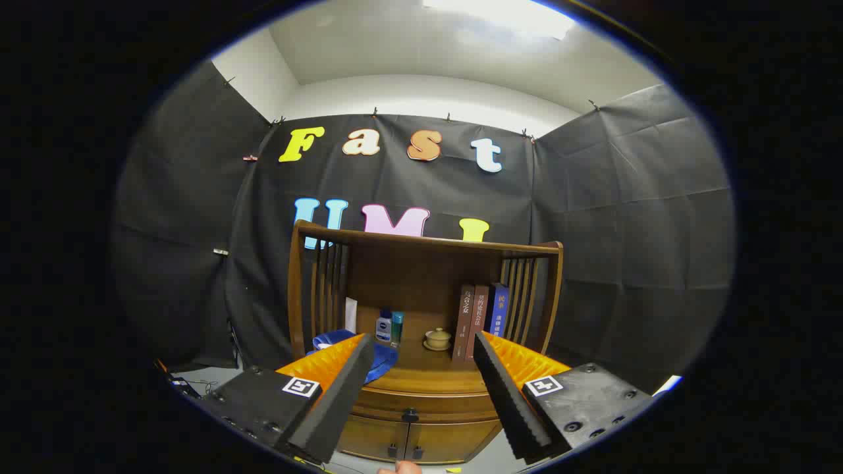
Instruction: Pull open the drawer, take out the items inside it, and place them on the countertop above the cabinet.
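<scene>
So the gripper point(420, 368) is spread wide with nothing between its fingers, just hanging in the air in front of a small wooden cabinet point(421, 395). Right below the gap, a bit of someone's fingertip point(399, 468) pokes in.

Between and just ahead of the fingers is the drawer point(425, 403), pushed all the way in, with a dark round knob point(409, 415) in the middle. Under it are two little cabinet doors point(415, 440) with dark handles.

Above the drawer is the countertop point(428, 368). A blue cloth point(382, 359) sits on its left part, partly behind the left finger. Further back there's a small bottle point(384, 326) with a teal bottle point(397, 327) touching beside it, a little lidded ceramic cup on a saucer point(437, 339) in the middle, and three upright books point(479, 317) on the right, near the slatted side rail point(527, 299). A wooden back panel point(421, 276) closes it off behind.
</scene>
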